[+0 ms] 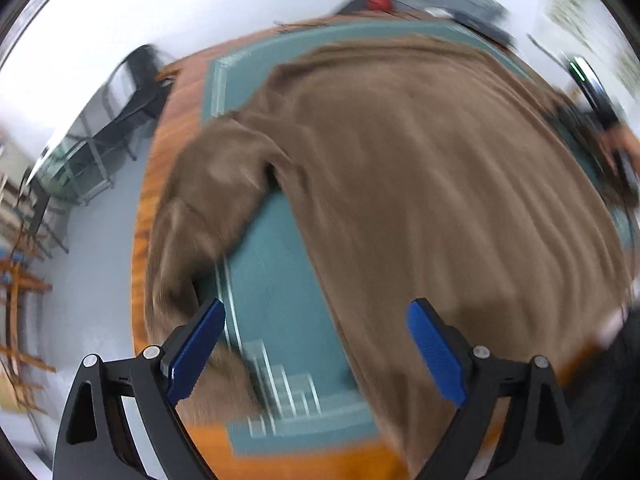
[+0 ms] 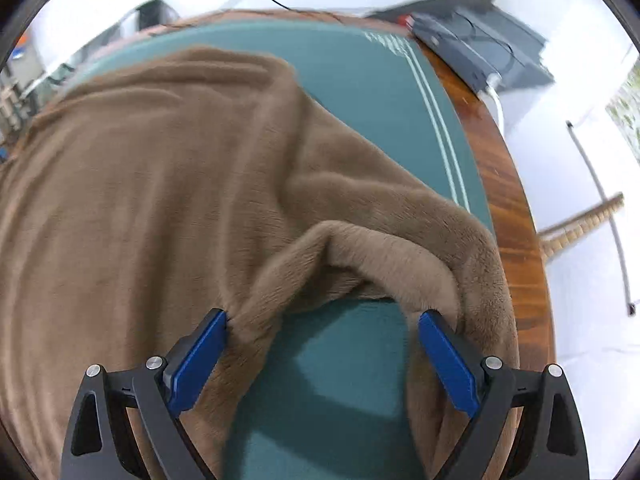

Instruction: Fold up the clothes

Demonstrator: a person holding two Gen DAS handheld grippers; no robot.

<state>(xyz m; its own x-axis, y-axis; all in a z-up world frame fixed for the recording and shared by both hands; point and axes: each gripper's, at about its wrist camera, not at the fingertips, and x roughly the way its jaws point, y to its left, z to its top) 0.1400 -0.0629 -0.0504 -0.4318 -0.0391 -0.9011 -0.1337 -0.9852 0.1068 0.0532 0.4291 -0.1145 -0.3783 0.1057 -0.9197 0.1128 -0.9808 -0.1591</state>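
Note:
A brown fleecy garment (image 1: 420,168) lies spread over a teal mat (image 1: 276,276) on a wooden table. One sleeve (image 1: 208,200) bends down over the mat's left edge. My left gripper (image 1: 316,340) is open and empty, above the mat between that sleeve and the body. In the right wrist view the garment (image 2: 140,184) fills the left side and another sleeve (image 2: 400,248) curls over the mat (image 2: 344,380). My right gripper (image 2: 324,344) is open, its fingers (image 2: 200,356) beside the fabric folds, holding nothing. The right gripper also shows, blurred, in the left wrist view (image 1: 608,144).
The wooden table edge (image 2: 516,208) curves along the right. Dark boxes (image 2: 480,52) sit at the far table corner. A dark chair and glass furniture (image 1: 120,112) stand on the floor to the left, with wooden frames (image 1: 20,280) beyond.

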